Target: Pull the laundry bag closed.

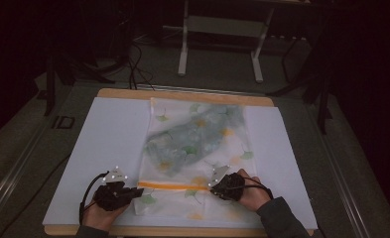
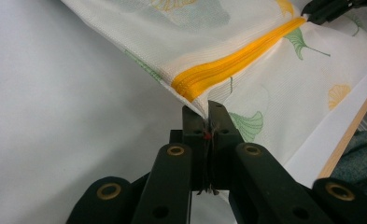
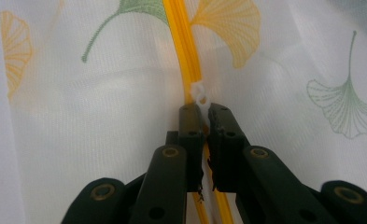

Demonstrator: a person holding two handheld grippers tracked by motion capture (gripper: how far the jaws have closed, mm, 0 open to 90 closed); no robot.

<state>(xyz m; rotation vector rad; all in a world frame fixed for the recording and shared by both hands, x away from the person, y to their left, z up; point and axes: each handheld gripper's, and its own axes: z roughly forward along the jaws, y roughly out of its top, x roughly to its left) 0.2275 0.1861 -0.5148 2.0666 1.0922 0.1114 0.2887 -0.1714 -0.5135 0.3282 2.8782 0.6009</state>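
High view: mesh laundry bag [image 1: 197,148] lies flat on white sheet [image 1: 113,144] over worktop [image 1: 182,95], garment inside. Left gripper [image 2: 205,114] clamped on bag corner at end of yellow zipper [image 2: 232,67], likely anchoring fabric taut. Right gripper [image 3: 201,112] clamped on white zipper pull [image 3: 199,93], likely to run slider along track. No brand, label or readable writing; ginkgo-leaf print only.

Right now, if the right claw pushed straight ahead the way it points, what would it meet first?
The right claw is shut on the white zipper pull; ahead runs the yellow zipper of the leaf-print mesh bag, probably nothing else.
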